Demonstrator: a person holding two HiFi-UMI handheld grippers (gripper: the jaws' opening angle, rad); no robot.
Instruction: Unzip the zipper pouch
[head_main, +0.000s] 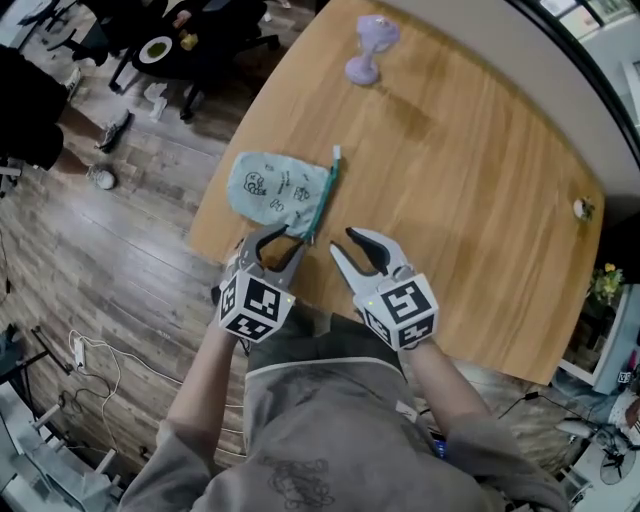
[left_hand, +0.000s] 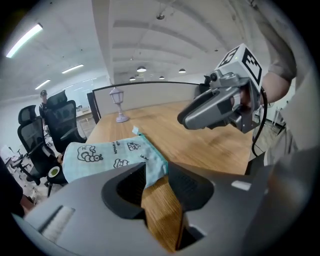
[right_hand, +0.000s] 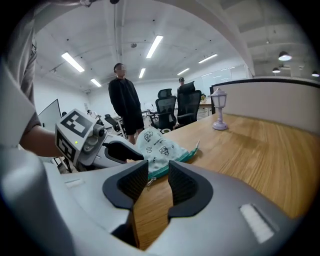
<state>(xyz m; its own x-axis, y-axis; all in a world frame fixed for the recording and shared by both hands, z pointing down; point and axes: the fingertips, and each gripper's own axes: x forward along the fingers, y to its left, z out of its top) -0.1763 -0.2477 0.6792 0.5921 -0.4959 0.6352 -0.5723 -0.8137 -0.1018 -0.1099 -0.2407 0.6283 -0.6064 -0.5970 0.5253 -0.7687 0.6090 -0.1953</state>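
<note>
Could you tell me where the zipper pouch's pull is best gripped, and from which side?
Probably the pull at the near corner of the pouch, approached from the near table edge with the right claw: it lies on the wood, lined up between its open jaws.

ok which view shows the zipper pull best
Right gripper view: the zipper pull dangles at the near end of the pouch, seen between the jaws. Head view shows only the teal zipper; left gripper view shows no pull.
</note>
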